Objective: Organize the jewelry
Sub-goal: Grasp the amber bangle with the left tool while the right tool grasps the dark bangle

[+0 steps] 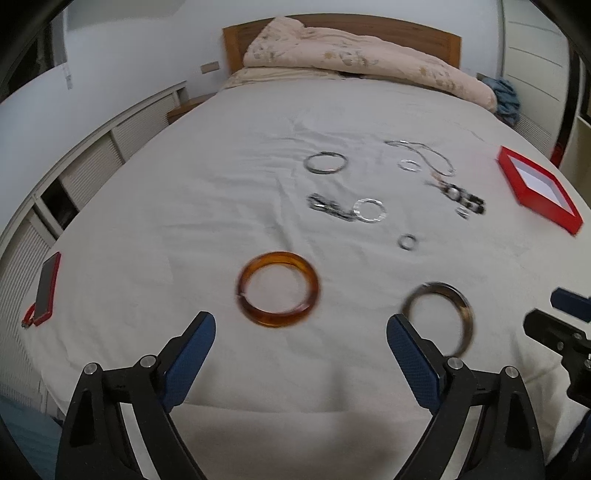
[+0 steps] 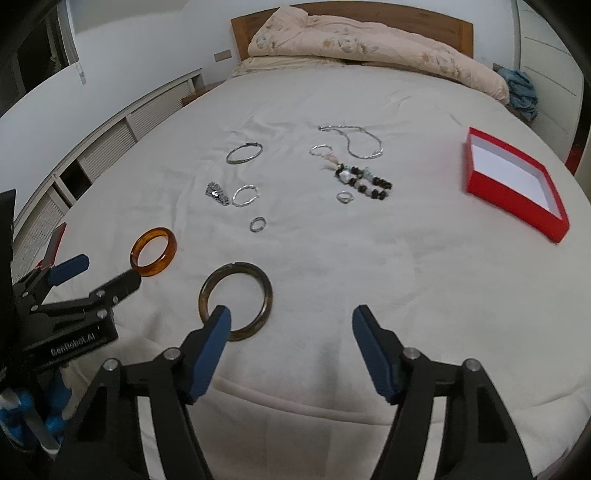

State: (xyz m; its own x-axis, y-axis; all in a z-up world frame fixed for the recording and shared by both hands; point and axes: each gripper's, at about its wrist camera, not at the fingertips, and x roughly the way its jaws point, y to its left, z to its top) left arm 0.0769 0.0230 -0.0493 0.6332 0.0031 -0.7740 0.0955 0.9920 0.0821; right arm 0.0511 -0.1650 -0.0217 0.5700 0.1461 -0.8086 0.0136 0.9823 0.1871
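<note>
Lying scattered across a white bed sheet [image 2: 332, 277] are the pieces of jewelry, none of them in the shallow red cardboard box with a white lining [image 2: 513, 184], which sits open toward the right edge of the bed. Nearest the grippers are 2 bangles: a translucent amber bangle [image 1: 277, 288] and, to its right, a dark brown horn-like bangle [image 2: 236, 301], both flat on the sheet and apart from each other. The left gripper [image 1: 301, 354] stands with its blue-padded jaws spread wide and nothing between them; the amber bangle lies just beyond its tips. The right gripper [image 2: 291, 325] also has its jaws apart and grips nothing (its left fingertip overlaps the near rim of the dark bangle in its own view, though whether it touches is unclear). Farther up the sheet lie a thin silver bangle [image 2: 244, 153], a silver chain necklace [image 2: 360, 142], a dark beaded bracelet with pale stones [image 2: 364, 181], a small silver ring [image 2: 258, 223] and several other small silver hoops. A red-cased phone [image 1: 46, 286] rests at the left edge, and a peach floral quilt [image 2: 369, 50] is heaped against the wooden headboard [image 2: 436, 22].
</note>
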